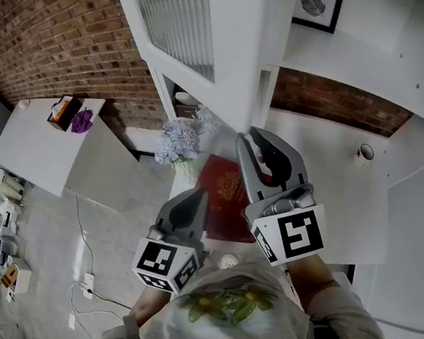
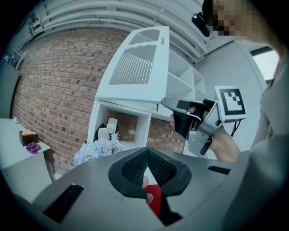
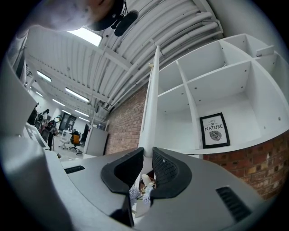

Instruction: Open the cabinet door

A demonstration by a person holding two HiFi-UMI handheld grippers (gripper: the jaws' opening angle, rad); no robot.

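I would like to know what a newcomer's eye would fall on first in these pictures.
The white door with its ribbed pane stands open at the top of the head view, its edge pinched in the right gripper. Pale flowers sit below the door, and a framed NATURE print stands on the shelf at upper right.

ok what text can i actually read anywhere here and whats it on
"OF NATURE": on the framed print standing in the open shelf; the small word above it is too small to be sure of.
Marker cubes: black-and-white square patterns only, no words.
Red item on the counter: an ornament shows, no legible text.
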